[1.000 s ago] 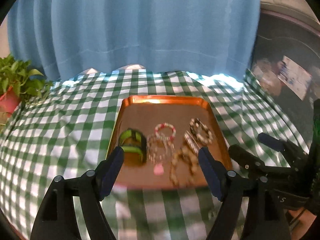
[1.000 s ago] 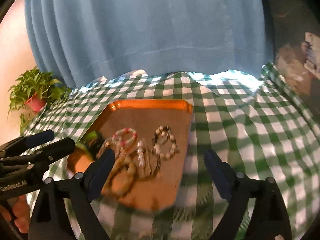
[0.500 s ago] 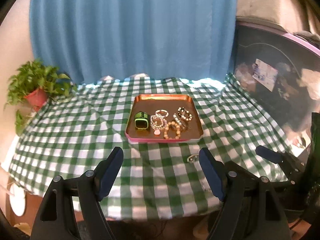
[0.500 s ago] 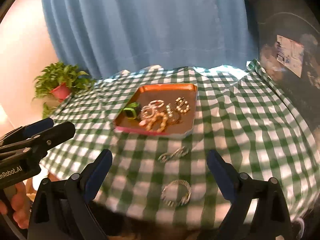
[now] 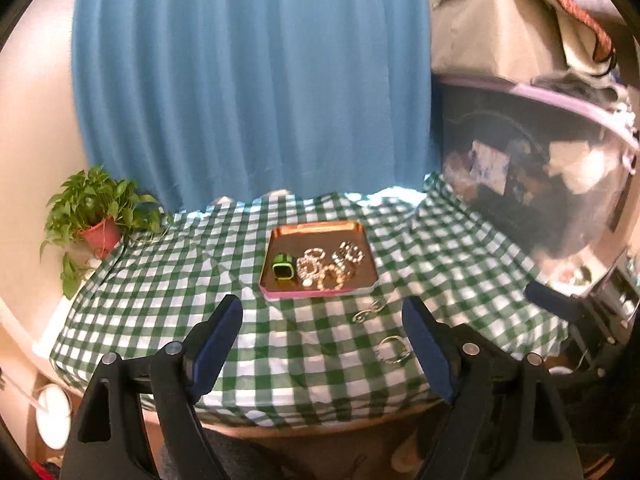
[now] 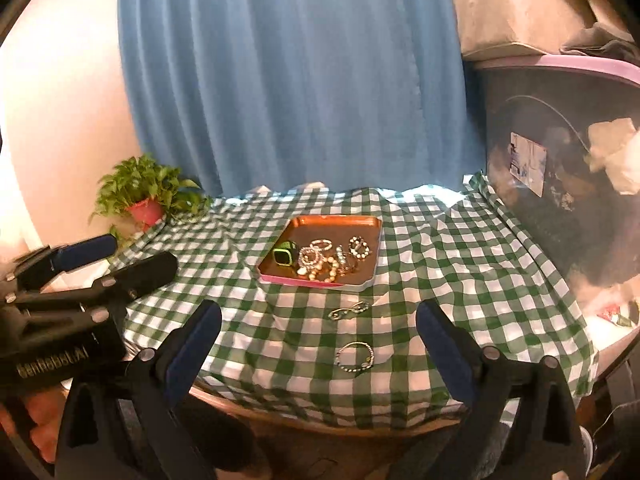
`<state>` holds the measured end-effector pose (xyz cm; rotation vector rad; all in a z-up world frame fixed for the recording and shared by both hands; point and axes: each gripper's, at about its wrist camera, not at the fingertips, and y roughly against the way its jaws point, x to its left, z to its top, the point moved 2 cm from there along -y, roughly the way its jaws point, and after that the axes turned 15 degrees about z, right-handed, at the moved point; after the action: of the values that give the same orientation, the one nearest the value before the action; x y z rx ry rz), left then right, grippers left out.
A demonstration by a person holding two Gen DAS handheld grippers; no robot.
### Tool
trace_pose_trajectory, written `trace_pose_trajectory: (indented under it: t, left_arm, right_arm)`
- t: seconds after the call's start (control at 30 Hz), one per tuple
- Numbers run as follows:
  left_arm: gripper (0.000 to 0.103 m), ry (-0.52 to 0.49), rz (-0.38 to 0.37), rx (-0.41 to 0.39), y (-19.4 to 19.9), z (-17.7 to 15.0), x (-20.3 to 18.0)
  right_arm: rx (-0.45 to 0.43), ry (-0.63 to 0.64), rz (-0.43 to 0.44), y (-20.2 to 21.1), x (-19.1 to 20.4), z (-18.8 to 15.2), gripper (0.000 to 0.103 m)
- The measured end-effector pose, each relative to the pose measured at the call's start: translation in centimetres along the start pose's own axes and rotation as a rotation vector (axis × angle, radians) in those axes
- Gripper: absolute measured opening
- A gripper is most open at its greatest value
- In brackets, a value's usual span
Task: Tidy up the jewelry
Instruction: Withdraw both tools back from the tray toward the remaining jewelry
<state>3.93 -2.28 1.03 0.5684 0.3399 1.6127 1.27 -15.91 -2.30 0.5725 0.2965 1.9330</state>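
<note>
We list: green-checked tablecloth (image 5: pixel 168 280); potted plant (image 5: pixel 98 216) far left; blue curtain (image 5: pixel 248 80) behind; clear storage bin (image 6: pixel 560 168) far right.

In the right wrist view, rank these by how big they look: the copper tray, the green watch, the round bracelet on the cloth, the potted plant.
Largest to smallest:
1. copper tray
2. potted plant
3. round bracelet, though it lies nearer the camera
4. green watch
</note>
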Motion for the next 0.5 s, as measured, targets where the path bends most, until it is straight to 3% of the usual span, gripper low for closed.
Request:
trace_pose_trajectory:
  t: [0.2,0.5]
  left_arm:
    - [0.084,-0.002,-0.015,0.013,0.0,-0.3,-0.4]
    - [0.085,-0.032,-0.015,0.075,-4.1,-1.7,-1.5]
  right_arm:
    - [-0.008,0.012,0.014,1.1,0.5,-0.2,0.097]
    - [0.048,-0.036,0.035,-2.1,-1.3,-1.7,0.097]
